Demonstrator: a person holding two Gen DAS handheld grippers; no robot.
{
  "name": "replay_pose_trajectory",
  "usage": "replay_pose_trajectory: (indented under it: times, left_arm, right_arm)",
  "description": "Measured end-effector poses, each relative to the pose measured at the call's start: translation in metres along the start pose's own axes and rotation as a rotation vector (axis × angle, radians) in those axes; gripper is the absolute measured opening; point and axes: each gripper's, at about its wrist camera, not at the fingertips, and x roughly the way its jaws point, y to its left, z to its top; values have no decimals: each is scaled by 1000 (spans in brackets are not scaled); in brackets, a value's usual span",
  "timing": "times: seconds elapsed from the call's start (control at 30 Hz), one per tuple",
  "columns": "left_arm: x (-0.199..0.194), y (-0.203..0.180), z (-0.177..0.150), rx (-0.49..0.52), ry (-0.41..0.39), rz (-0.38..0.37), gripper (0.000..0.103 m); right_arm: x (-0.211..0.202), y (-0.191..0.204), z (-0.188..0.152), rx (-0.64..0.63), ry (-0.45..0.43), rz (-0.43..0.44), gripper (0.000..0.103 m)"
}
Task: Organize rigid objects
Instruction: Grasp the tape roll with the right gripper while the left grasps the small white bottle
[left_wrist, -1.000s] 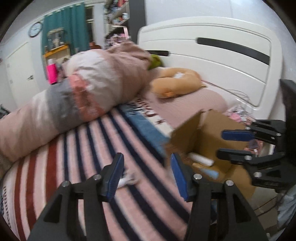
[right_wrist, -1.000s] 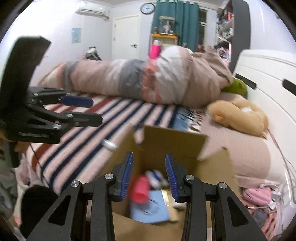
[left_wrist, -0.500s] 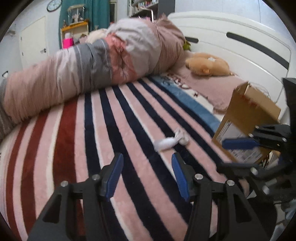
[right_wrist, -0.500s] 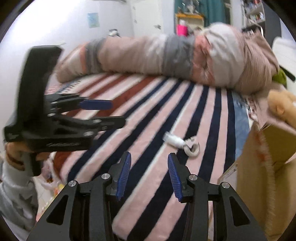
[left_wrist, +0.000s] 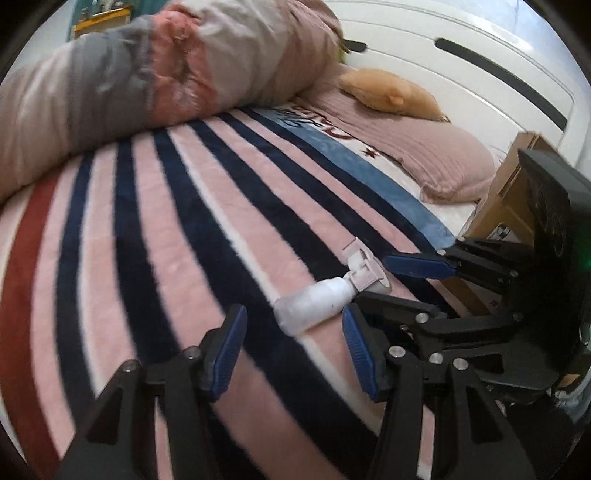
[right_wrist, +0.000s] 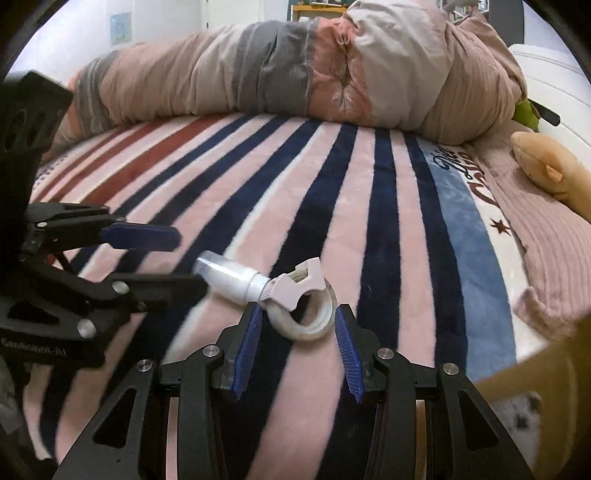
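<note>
A small white bottle (left_wrist: 312, 304) with a pale pink flip cap (left_wrist: 364, 271) lies on its side on the striped blanket (left_wrist: 147, 258). A white tape ring (right_wrist: 304, 319) lies against its cap. My left gripper (left_wrist: 293, 338) is open, fingertips just short of the bottle's base. My right gripper (right_wrist: 297, 326) is open, fingers flanking the tape ring and cap (right_wrist: 297, 284). In the right wrist view the bottle (right_wrist: 231, 277) lies between both grippers, and the left gripper (right_wrist: 159, 258) comes in from the left. In the left wrist view the right gripper (left_wrist: 399, 280) comes in from the right.
A cardboard box (left_wrist: 506, 206) stands at the bed's right edge, and its edge shows in the right wrist view (right_wrist: 546, 369). A rolled duvet (right_wrist: 295, 70) lies along the back. A pink pillow (left_wrist: 417, 147) and a tan plush toy (left_wrist: 391, 94) lie near the white headboard (left_wrist: 480, 62).
Both grippers have moved away from the box and down close to the bottle and tape ring on the blanket. Both stay open.
</note>
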Motion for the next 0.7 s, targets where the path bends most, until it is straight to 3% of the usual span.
replay_pose_trajectory:
  times: [0.07, 0.2, 0.23, 0.27, 0.3, 0.7]
  left_arm:
    - [9, 3, 1, 8, 6, 1, 50]
    - [17, 13, 4, -36, 2, -62, 49]
    - [18, 13, 4, -35, -2, -68, 43]
    - [18, 11, 5, -31, -1, -70, 35]
    - [19, 10, 6, -25, 0, -62, 35]
    - [-14, 2, -21, -17, 25, -14, 23]
  right_arm:
    - [7, 0, 2, -6, 0, -38, 54]
    - [19, -5, 6, 1, 18, -29, 54]
    - [21, -6, 7, 4, 21, -13, 54]
    - [22, -6, 7, 7, 20, 1, 52]
    - [21, -6, 7, 8, 18, 12, 38]
    - [3, 5, -4, -8, 39, 94, 37]
